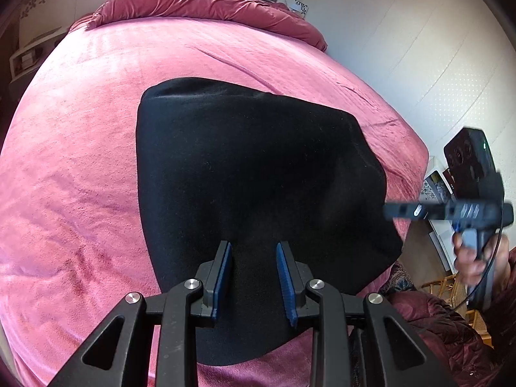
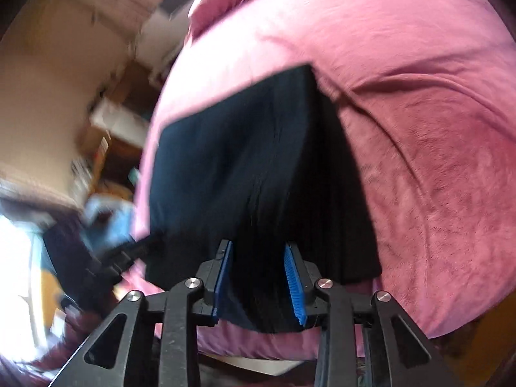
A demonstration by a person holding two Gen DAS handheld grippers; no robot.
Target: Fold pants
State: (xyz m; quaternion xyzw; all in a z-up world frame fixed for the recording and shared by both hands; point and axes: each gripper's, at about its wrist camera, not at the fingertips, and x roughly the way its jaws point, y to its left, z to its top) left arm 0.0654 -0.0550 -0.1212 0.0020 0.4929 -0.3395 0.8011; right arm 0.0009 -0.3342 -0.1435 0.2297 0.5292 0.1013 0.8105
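The black pants [image 1: 251, 174] lie folded in a thick rectangular stack on the pink bedspread [image 1: 80, 167]. My left gripper [image 1: 254, 277] is open above the near edge of the stack, with nothing between its blue pads. My right gripper [image 2: 259, 277] is open over the near end of the pants [image 2: 238, 167], its jaws apart. From the left wrist view the right gripper [image 1: 400, 210] shows blurred off the bed's right edge, held by a hand. In the right wrist view the left gripper [image 2: 129, 251] shows blurred at the left.
A rumpled dark pink duvet [image 1: 206, 0] is heaped at the head of the bed. A white wall [image 1: 419, 48] runs along the bed's right side. Shelves and boxes [image 2: 106, 135] stand beyond the bed's left side. A wicker chair [image 1: 448, 285] stands near the bed's corner.
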